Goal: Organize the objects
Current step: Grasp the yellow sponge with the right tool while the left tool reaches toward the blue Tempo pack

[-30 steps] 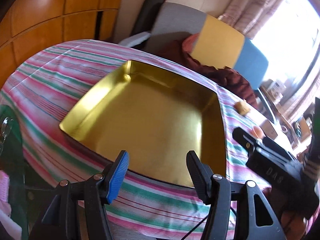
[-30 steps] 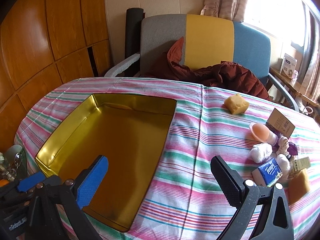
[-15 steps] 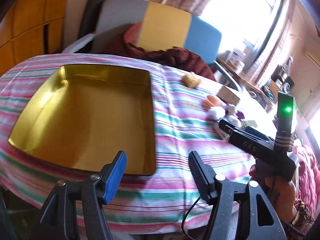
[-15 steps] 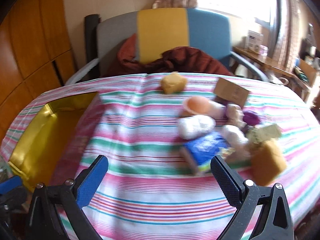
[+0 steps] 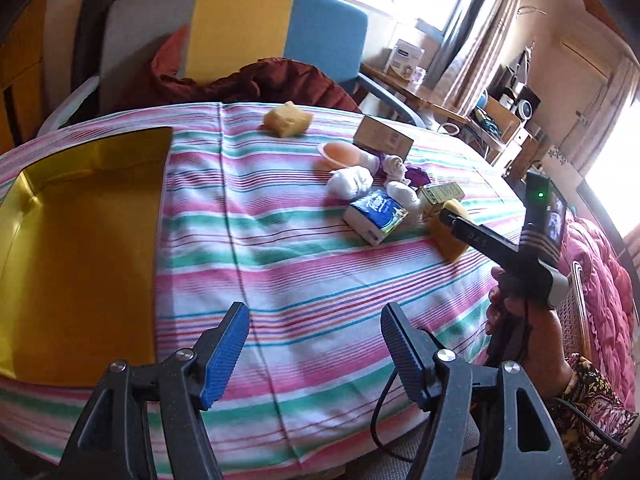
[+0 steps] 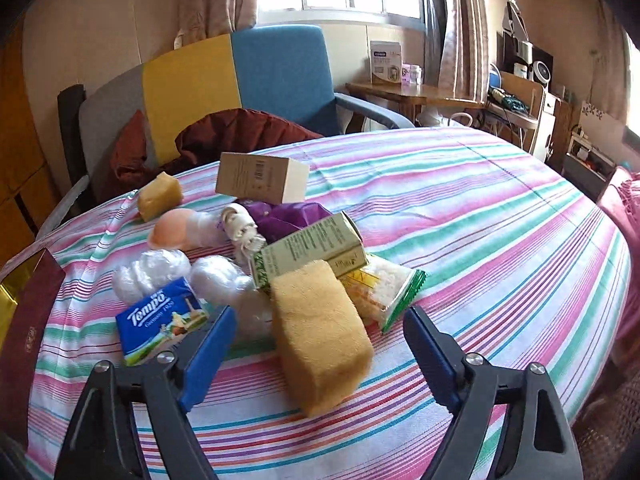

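A gold tray (image 5: 80,240) lies at the table's left. A pile of objects lies at the right: a yellow sponge block (image 6: 320,332), a blue Tempo tissue pack (image 6: 160,324), white plastic balls (image 6: 152,272), a green carton (image 6: 312,248), a noodle packet (image 6: 384,288), a peach cup (image 6: 176,228), a purple bag (image 6: 284,216), a beige box (image 6: 260,178) and a small sponge (image 6: 158,196). My right gripper (image 6: 320,348) is open, its jaws on either side of the sponge block; it also shows in the left wrist view (image 5: 480,236). My left gripper (image 5: 316,344) is open and empty above the striped cloth.
The striped tablecloth (image 5: 300,280) covers an oval table. A grey, yellow and blue chair (image 5: 240,28) with a dark red cloth (image 5: 256,80) stands behind it. A wooden side table (image 6: 416,92) and shelves stand at the back right. A pink quilt (image 5: 600,280) lies at the right.
Both grippers have swung right, from over the gold tray to the pile of objects. The right gripper has come close to the yellow sponge block. Both stay open.
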### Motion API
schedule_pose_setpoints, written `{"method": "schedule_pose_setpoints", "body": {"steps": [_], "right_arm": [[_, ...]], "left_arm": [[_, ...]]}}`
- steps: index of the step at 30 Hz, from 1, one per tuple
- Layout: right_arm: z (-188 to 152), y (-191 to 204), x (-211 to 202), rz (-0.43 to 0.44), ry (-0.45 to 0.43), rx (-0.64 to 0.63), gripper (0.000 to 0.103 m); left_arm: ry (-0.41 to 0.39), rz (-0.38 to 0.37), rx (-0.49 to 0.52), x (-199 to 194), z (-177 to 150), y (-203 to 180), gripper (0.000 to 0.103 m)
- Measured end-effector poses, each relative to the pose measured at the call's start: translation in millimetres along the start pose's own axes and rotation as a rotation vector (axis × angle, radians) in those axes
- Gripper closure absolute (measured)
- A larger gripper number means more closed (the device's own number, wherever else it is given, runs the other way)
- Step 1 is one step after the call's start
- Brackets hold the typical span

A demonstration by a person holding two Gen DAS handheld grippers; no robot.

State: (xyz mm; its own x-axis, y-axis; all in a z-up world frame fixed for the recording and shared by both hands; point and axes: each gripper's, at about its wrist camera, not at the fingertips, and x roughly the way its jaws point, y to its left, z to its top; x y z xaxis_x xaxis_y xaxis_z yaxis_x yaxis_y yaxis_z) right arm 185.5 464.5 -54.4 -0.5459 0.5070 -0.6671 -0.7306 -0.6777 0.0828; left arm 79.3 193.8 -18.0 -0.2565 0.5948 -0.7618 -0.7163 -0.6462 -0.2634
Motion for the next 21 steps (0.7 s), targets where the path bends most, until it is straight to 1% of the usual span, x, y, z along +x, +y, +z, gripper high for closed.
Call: {"method": "schedule_pose_setpoints", "body": {"steps": [1,3,5,6,7,9,10,12,14,16,19,21], "right_arm": [[-2,-5,7,0.016,0.015,0.015,0.025],[-5,-10,15,0.043,0.030,0.036,0.037],[-9,-13,19,0.065,0.025,0.041,0.043],[-10,-12,19,0.074,0.011,0.032,0.052],[-11,-9,17,0.086,-0.006,0.015,0.059],[-13,1,15,0.094,-0.041,-0.036,0.066],[-15,3,15,0.102,-0.042,-0.039,0.067],[-19,2,15,0.125,-0.045,-0.007,0.067],[-21,-3,15,0.142,-0.054,0.015,0.067],[-22,-6,15,0.156,-0.058,0.034,0.068],[-23,-5,16,0.157,-0.066,0.032,0.068],[-24,-4,17,0.160,-0.064,0.028,0.068]], "left_arm": [[0.007,-0.002,0.009,4,2,-3,0.034],[0.026,-0.022,0.022,15,8,-8,0.034],[0.048,-0.042,0.029,26,13,-13,0.034],[0.055,-0.044,0.044,32,16,-17,0.034],[0.064,-0.036,0.058,37,18,-20,0.034],[0.081,-0.013,0.096,51,23,-28,0.033],[0.082,-0.009,0.112,57,26,-32,0.033],[0.086,-0.009,0.151,70,32,-41,0.028],[0.098,-0.016,0.184,84,38,-49,0.028],[0.125,-0.033,0.195,103,46,-55,0.028],[0.131,-0.041,0.214,124,57,-60,0.028],[0.133,-0.019,0.246,137,65,-64,0.028]]}}
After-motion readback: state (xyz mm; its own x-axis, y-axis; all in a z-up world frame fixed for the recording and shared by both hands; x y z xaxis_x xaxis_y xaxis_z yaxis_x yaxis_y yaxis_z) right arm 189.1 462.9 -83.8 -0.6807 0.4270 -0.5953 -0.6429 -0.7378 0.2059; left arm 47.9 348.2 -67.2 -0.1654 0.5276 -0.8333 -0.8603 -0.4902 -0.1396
